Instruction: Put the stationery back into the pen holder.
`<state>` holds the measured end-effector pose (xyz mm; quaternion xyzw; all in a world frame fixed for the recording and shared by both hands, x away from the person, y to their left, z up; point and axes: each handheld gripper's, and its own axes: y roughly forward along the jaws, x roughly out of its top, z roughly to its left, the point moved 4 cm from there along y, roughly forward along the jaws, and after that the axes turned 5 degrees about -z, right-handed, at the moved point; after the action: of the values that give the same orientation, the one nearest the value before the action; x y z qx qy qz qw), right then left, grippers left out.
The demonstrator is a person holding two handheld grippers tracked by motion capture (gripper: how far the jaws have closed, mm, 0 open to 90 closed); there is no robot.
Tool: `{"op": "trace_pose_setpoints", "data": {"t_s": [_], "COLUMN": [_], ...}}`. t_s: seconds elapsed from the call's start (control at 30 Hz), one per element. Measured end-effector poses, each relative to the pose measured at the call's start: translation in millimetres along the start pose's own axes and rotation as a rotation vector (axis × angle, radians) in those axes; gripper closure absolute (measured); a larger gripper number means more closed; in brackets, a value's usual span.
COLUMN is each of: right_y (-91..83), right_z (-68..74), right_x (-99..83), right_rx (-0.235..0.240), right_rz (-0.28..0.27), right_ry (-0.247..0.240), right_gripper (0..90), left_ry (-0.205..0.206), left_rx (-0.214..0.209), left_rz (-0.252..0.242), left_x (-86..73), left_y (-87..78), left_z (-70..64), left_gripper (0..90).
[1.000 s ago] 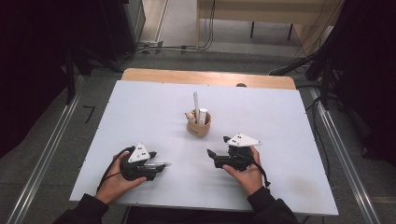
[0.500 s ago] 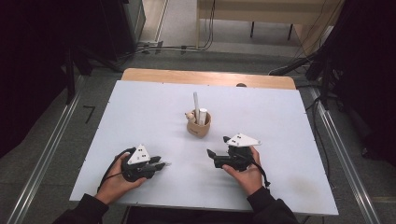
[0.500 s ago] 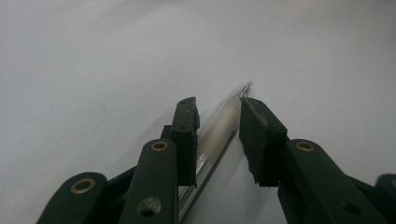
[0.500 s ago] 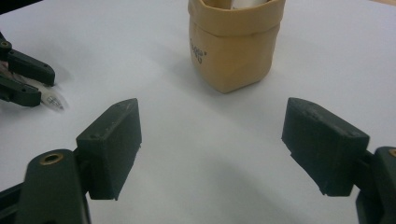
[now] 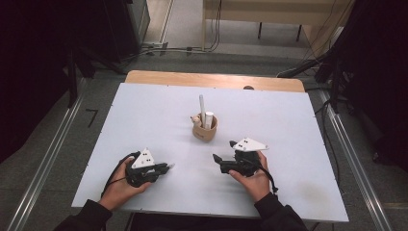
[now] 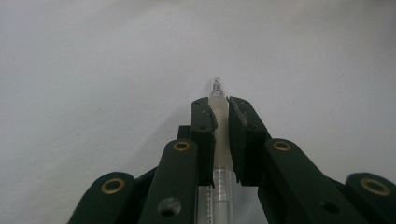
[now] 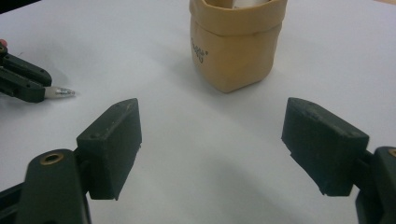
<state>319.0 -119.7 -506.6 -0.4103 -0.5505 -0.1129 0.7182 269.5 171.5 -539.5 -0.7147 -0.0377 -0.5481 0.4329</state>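
Left hand-held gripper (image 5: 166,167) low over the white bench (image 5: 144,115), our jaws clamped on a pen (image 6: 219,135), tip poking out front | right hand-held gripper (image 5: 217,159) jaws spread wide, holding nothing | tan cup (image 5: 205,129) mid-bench between us and ahead, well apart from the pen, white sticks standing inside

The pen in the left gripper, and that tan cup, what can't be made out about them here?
- Pen: the left gripper view's bottom edge cuts off its rear, and the fingers cover its sides.
- Tan cup: the right gripper view's top edge cuts off its rim and contents.
- Cup's small print: too blurred to read.
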Motion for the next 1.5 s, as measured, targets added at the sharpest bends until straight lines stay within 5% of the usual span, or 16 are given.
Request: {"op": "trace_pose_setpoints", "data": {"t_s": [0.13, 0.4, 0.77, 1.5], "right_y": [0.4, 0.6, 0.7, 3.1], "right_z": [0.1, -0.5, -0.6, -1.8], "right_x": [0.0, 0.0, 0.5, 2.5], "right_rx": [0.001, 0.0, 0.0, 0.0], "right_rz": [0.001, -0.001, -0.003, -0.008], "right_ry": [0.001, 0.004, 0.009, 0.015], "right_gripper": [18.4, 18.5, 18.5, 18.8], "left_ry": [-0.034, -0.215, -0.373, -0.389], "left_rx": [-0.013, -0.113, -0.19, -0.187], "left_rz": [-0.001, -0.058, -0.15, -0.233], "left_x": [0.7, 7.0, 16.5, 44.1], "left_y": [-0.3, 0.6, -3.6, 5.0], "left_z": [1.8, 8.3, 18.0, 22.9], "left_gripper": [82.1, 82.1, 82.1, 82.1]}}
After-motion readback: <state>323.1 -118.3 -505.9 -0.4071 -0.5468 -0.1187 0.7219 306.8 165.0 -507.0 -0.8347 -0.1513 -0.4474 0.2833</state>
